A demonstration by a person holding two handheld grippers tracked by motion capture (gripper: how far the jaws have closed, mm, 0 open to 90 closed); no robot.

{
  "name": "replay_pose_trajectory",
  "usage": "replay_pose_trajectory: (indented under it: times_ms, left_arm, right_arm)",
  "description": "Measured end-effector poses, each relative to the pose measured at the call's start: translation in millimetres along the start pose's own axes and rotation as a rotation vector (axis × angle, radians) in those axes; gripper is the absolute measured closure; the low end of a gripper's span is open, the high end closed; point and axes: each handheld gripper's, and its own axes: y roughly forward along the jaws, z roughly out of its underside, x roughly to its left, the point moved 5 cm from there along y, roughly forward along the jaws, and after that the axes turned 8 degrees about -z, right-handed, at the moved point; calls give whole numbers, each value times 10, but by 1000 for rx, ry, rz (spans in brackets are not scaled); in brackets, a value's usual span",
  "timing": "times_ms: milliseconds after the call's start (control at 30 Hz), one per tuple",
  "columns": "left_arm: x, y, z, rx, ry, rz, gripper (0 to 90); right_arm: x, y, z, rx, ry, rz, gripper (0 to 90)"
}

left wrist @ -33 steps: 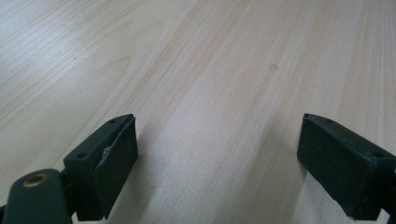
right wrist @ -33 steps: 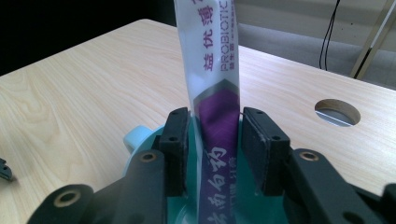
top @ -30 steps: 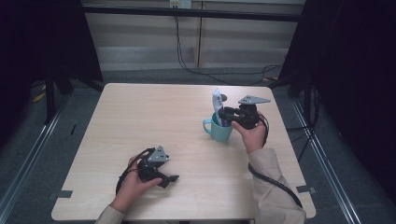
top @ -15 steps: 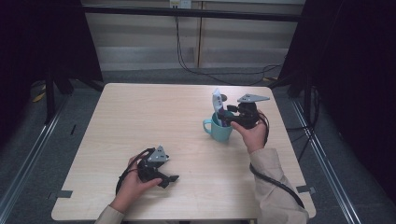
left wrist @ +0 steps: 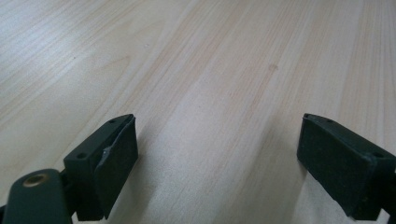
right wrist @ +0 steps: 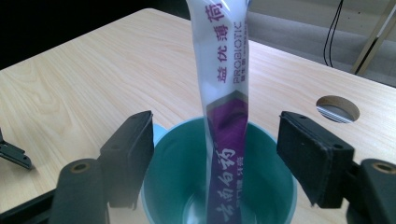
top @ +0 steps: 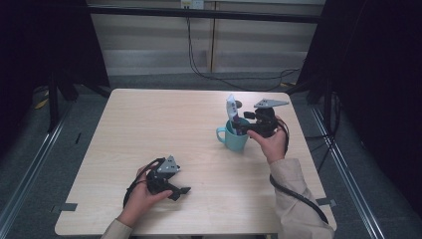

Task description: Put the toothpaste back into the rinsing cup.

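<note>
— While the left gripper (top: 185, 190) rests low on the near part of the table (top: 149, 124), what are its jaws doing?
— They stand wide apart with nothing between them; the left gripper view has bare wood grain running through the gap. The person's left hand (top: 142, 195) wraps its body, and its cable loops beside that hand.

— And farther across the table?
— The right hand (top: 271, 144) holds the right gripper (right wrist: 215, 154) level, just above the teal mug (top: 234, 137), pointing toward the person's left. The mug sits right of the table's middle, its handle turned toward the left side.

— Is anything in the mug?
— A sachet (right wrist: 224, 93), white at the top and purple lower down, printed "PROBIOTIC". It stands nearly upright, its lower end down inside the mug and its top rising well above the rim.

— Does the right gripper have hold of it?
— No. Its jaws have just been opening, and the sachet stands between them with a clear gap to either pad.

— Anything beyond that?
— A round hole (right wrist: 337, 108) in the tabletop lies past the mug, near the far edge.
</note>
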Motion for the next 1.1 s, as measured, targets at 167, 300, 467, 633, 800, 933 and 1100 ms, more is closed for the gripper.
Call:
replay_pose_trajectory:
  times_ms: [167, 300, 467, 633, 800, 933, 1100]
  left_arm:
    - [0, 0, 0, 0, 0, 0, 122]
    - [0, -1, 0, 0, -1, -1, 122]
    - [0, 0, 0, -1, -1, -2, 122]
    - [-1, -1, 0, 1, -1, 0, 122]
    - [0, 0, 0, -1, -1, -1, 122]
    - [0, 0, 0, -1, -1, -1, 122]
    - [-1, -1, 0, 0, -2, -1, 122]
  right_arm:
    - [12, -45, 24, 11, -2, -10, 259]
    - [21, -86, 16, 4, -10, -11, 260]
    - [41, -123, 26, 30, -13, -5, 222]
    - [70, -167, 42, 35, -11, -12, 197]
    - [90, -229, 68, 45, -26, -7, 169]
    - [96, -290, 107, 61, -32, -14, 148]
    - [91, -353, 166, 79, -19, -21, 148]
